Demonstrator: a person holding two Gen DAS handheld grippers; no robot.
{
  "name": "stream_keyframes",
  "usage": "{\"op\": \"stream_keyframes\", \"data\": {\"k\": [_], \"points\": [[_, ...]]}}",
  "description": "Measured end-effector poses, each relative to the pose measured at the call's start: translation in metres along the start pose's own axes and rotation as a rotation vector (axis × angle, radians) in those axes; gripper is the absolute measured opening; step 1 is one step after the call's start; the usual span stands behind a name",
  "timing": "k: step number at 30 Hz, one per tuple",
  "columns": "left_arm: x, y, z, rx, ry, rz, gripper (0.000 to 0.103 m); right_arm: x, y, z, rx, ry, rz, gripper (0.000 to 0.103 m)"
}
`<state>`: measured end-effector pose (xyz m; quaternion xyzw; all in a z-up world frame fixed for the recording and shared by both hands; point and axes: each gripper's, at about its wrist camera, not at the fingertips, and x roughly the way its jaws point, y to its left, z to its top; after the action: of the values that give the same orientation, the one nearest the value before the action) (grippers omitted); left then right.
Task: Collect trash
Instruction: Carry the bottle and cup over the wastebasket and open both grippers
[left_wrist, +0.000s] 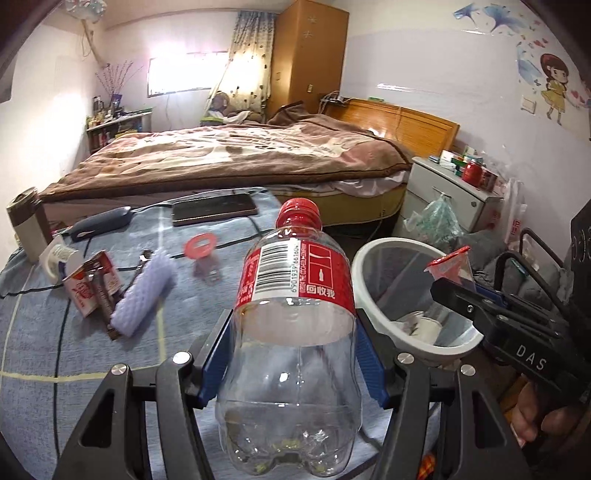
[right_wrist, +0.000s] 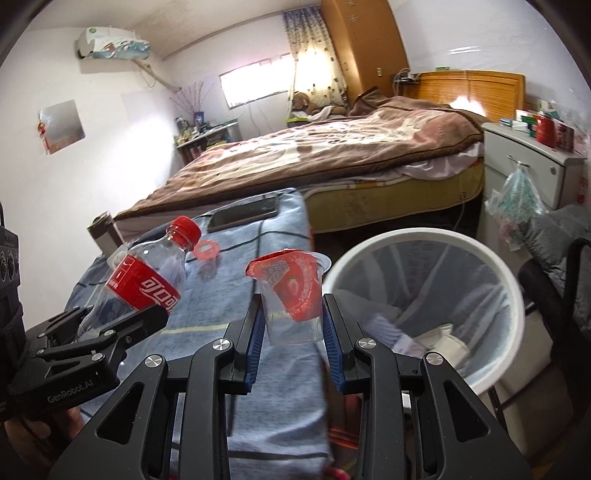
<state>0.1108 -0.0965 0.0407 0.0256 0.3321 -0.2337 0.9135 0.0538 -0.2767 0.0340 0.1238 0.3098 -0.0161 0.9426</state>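
My left gripper (left_wrist: 293, 317) is shut on an empty clear cola bottle (left_wrist: 291, 332) with a red cap and red label, lifted above the blue-grey cloth. The same bottle (right_wrist: 147, 280) shows tilted at the left of the right wrist view. My right gripper (right_wrist: 291, 302) is shut on a small clear plastic cup (right_wrist: 291, 295) with a peeled red foil lid; that cup (left_wrist: 450, 264) hangs over the near rim of a white bin (left_wrist: 373, 266). The white bin (right_wrist: 513, 288) is lined with a thin bag and holds crumpled paper.
On the cloth-covered table (left_wrist: 44, 332) lie a lilac ridged foam roll (left_wrist: 144, 291), a torn red-and-white carton (left_wrist: 92, 282), a red ring (left_wrist: 199, 245), a tablet (left_wrist: 214, 208) and a dark case (left_wrist: 101, 221). A bed (left_wrist: 229, 155), white nightstand (left_wrist: 443, 192) and black chair (right_wrist: 554, 295) surround.
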Motion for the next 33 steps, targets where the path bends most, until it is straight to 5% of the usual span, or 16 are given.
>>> {"op": "stream_keyframes", "data": {"k": [23, 33], "points": [[0.063, -0.111, 0.008, 0.108, 0.096, -0.185, 0.064, -0.009, -0.091, -0.004, 0.122, 0.020, -0.177, 0.033], [0.086, -0.138, 0.008, 0.148, 0.143, -0.190, 0.064, 0.004, -0.115, -0.004, 0.127, 0.069, -0.203, 0.033]]}}
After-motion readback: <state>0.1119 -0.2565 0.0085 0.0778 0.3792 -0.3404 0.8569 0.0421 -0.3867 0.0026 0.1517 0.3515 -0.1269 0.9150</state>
